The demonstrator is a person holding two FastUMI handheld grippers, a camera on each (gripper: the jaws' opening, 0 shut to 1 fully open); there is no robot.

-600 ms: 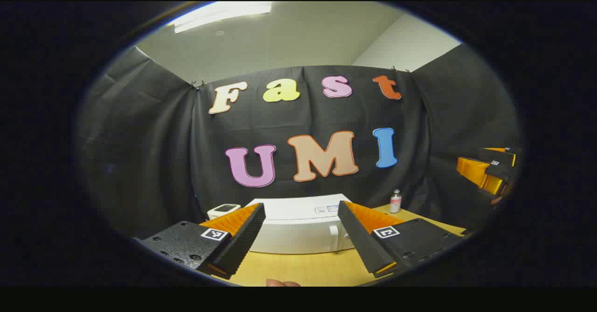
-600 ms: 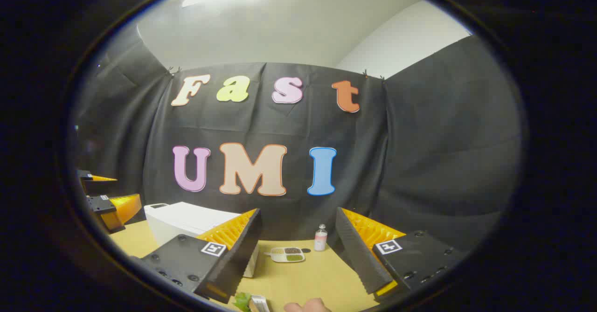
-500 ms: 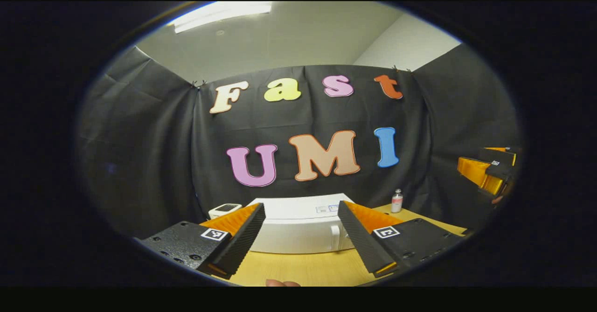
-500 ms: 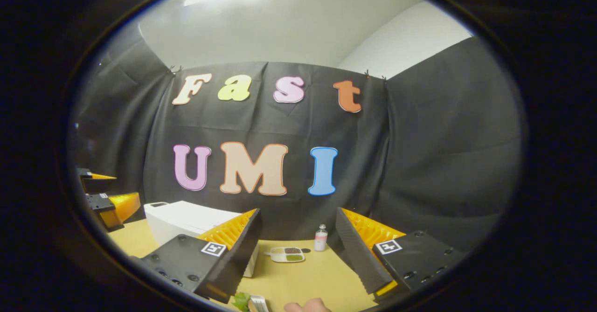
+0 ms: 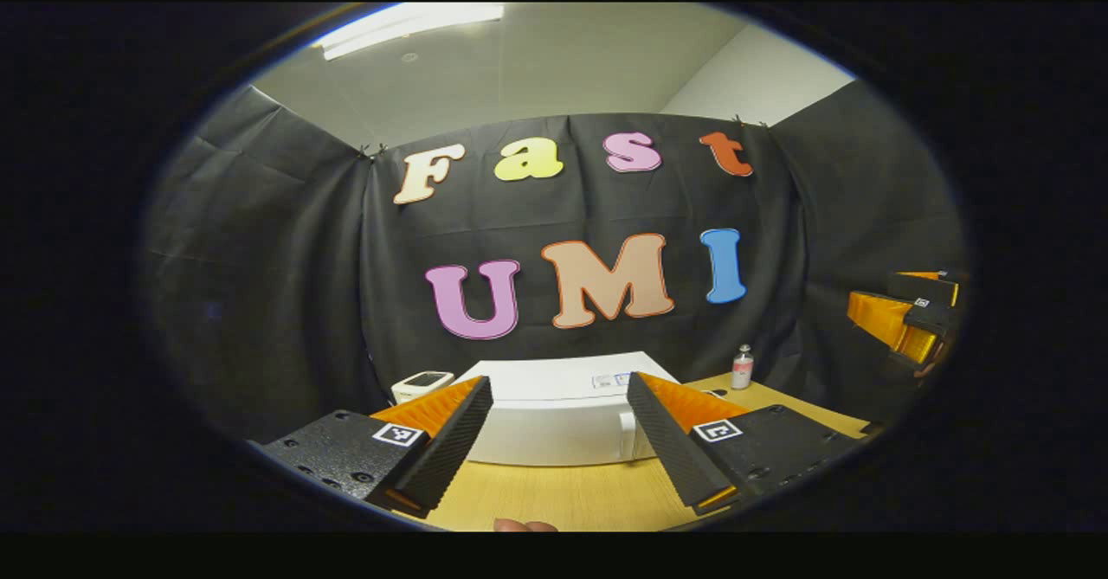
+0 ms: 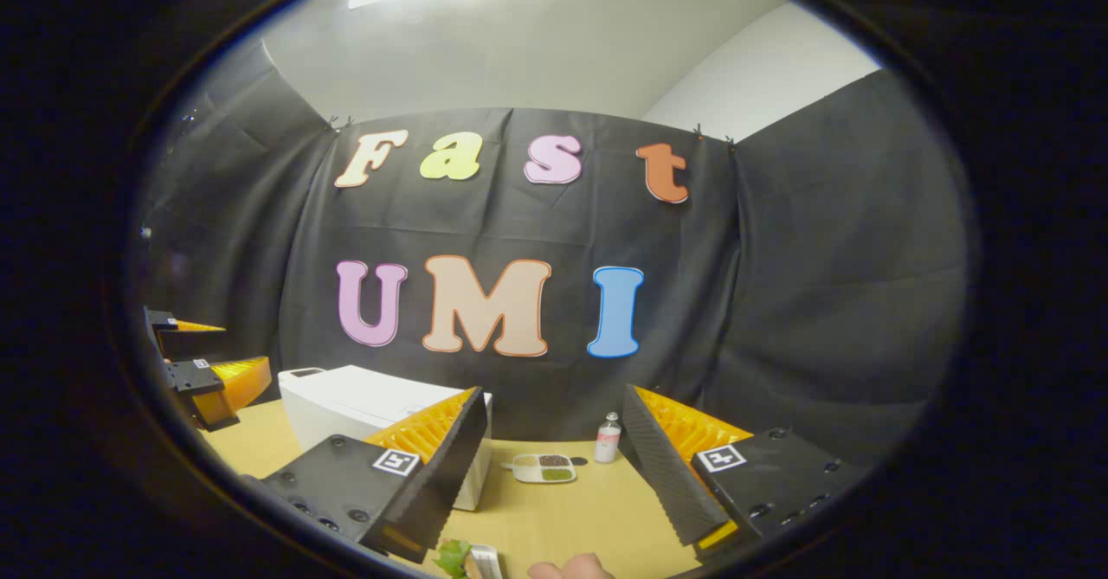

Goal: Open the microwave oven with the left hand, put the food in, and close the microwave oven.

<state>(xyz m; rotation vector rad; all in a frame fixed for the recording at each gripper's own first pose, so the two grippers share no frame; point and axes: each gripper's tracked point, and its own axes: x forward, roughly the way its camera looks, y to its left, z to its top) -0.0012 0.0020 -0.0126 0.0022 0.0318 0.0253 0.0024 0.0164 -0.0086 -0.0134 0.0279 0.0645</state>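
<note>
Your left gripper (image 5: 558,440) is spread wide and grips nothing. It hangs above the near edge of the tabletop (image 5: 563,497), well short of the microwave oven (image 5: 554,423). The oven sits toward the far edge of the tabletop, straight ahead between your fingers, with its door shut. The upright handle (image 5: 625,436) stands at the door's right side, just inside your right-hand finger. Its long axis runs vertically, so judge your approach as forward and slightly right, with the fingers set to either side of that bar.

Your right gripper (image 6: 554,466) is likewise spread and empty, off to the right and above the near edge of the tabletop. In the right gripper view the oven lies ahead and left, partly behind your left-hand finger, so the left gripper is the nearer to the handle. The divided food tray (image 6: 543,467) rests on the tabletop to the right of the oven, with a small bottle (image 6: 608,442) just beyond it toward the far edge.

Items hard to make out: the handle's lower end is cut off by your finger; the small white device (image 5: 421,383) left of the oven is partly hidden; something leafy (image 6: 453,555) at the near edge cannot be identified.
</note>
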